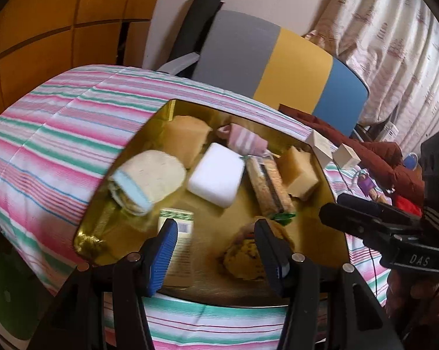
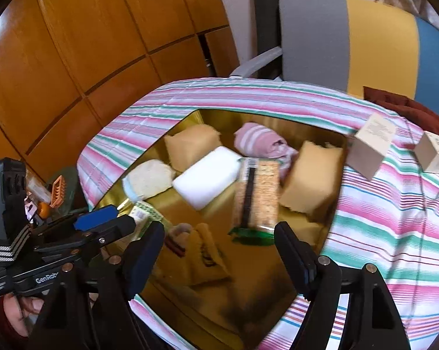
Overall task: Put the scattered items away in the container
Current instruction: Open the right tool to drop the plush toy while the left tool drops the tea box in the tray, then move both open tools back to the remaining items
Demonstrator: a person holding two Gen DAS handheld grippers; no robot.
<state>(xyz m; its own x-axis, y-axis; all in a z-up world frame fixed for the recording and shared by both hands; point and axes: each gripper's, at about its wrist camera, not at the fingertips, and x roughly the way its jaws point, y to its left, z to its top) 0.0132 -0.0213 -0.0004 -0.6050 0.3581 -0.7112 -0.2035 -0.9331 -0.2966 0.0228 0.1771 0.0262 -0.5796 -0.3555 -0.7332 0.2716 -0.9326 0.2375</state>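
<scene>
Blue-padded fingers (image 1: 167, 250) of the left tool (image 1: 216, 250) fill the near edge of the left wrist view, jaws standing moderately wide with nothing between them and touching nothing. They hover over the gold tin (image 1: 321, 204), which sits on a striped cloth (image 1: 59, 134).

Inside the tin: a white foam block (image 1: 216, 175) at centre; a rolled cream cloth with a pale blue edge (image 1: 149, 180) at 9 o'clock of it; a tan sponge (image 1: 184, 137) at 11 o'clock; a pink striped roll (image 1: 245, 140) at 1 o'clock; a cracker packet (image 1: 269, 186) and a second tan sponge (image 1: 299, 172) at 3 o'clock. A small green-and-white box (image 1: 177, 218) lies just beyond the left finger; a yellowish blurred item (image 1: 242, 253) lies beside the right finger.

Right tool (image 2: 219, 250), seen in its own view, is also open fairly wide and empty, poised above the tin's near half. Two small white boxes (image 2: 371, 145) rest on the cloth outside the tin, at 2 o'clock of it.
</scene>
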